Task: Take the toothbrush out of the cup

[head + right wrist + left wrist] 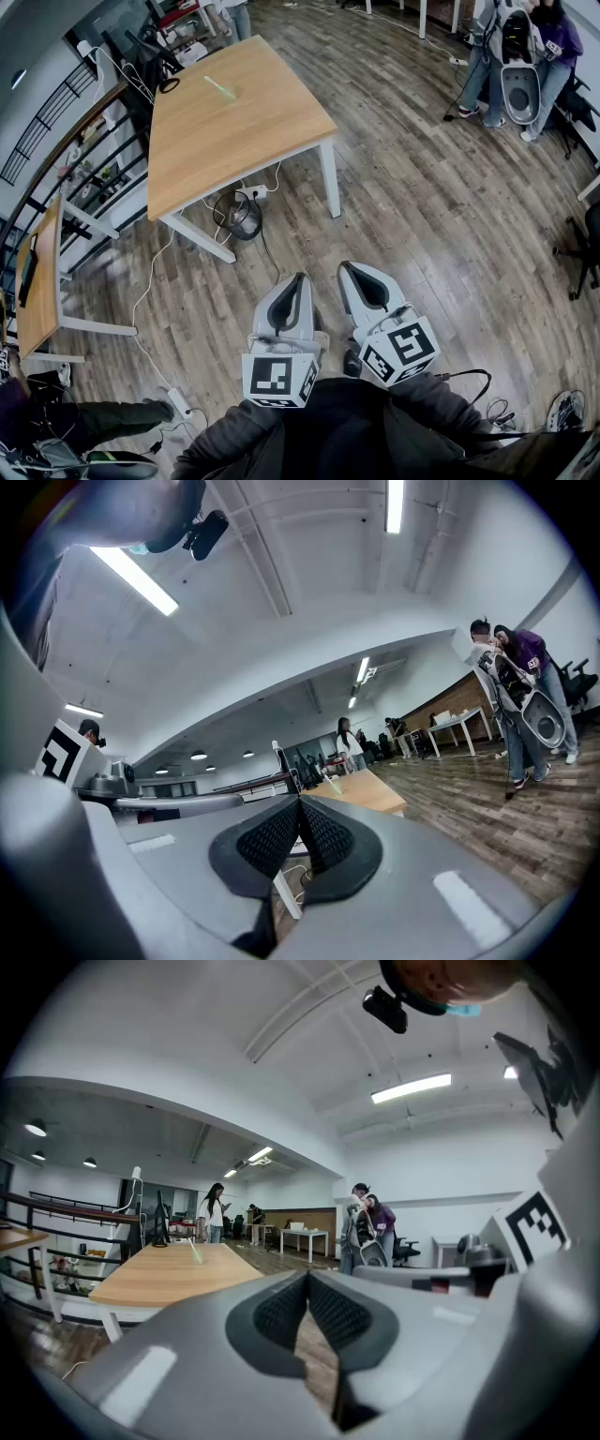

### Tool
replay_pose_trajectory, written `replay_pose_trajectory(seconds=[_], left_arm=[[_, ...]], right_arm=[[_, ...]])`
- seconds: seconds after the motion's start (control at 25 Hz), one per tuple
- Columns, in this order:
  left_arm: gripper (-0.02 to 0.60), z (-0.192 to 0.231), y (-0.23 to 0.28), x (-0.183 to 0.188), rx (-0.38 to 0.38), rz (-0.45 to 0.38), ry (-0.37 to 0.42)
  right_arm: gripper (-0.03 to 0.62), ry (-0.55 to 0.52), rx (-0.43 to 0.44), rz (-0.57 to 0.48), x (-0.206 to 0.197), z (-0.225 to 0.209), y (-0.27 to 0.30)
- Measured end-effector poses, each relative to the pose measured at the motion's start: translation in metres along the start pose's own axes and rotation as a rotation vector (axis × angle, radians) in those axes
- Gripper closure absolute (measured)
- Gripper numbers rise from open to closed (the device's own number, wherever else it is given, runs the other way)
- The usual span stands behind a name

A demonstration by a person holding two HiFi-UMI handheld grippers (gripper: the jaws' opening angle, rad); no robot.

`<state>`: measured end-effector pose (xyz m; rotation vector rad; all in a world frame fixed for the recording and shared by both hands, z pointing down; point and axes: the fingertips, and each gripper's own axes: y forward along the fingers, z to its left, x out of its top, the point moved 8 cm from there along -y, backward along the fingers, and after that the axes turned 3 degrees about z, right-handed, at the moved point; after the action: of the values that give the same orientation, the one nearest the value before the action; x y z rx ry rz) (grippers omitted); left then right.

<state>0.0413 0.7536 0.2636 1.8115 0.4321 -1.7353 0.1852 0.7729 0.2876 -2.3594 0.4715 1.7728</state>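
Note:
Far ahead, a pale green toothbrush (222,89) stands slanted on the wooden table (234,141); I cannot make out the cup at this distance. It also shows small in the left gripper view as the toothbrush (195,1251) and in the right gripper view as the toothbrush (335,784). My left gripper (298,281) and right gripper (352,270) hang side by side over the floor, close to my body and well short of the table. In their own views the left gripper (307,1279) and right gripper (299,803) are shut with pads touching and nothing between them.
Cables and a power strip (239,216) lie under the table. A second desk (37,281) and a railing (56,141) stand at the left. People (525,56) stand at the far right, an office chair (586,248) at the right edge. A person's leg (84,422) lies at the lower left.

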Motion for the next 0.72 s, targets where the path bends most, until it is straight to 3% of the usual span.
replay_pose_trajectory(seconds=[0.28,0.72], left_arm=[[0.574,0.063,0.041,0.000,0.025,-0.015,-0.021],[0.574,0.204,0.089,0.020,0.161,-0.058,-0.098]], right_arm=[[0.594,-0.017,0.013,0.030,-0.004,-0.002,0.073],[0.594,-0.081,0.156,0.119,0.009,0.032,0.234]])
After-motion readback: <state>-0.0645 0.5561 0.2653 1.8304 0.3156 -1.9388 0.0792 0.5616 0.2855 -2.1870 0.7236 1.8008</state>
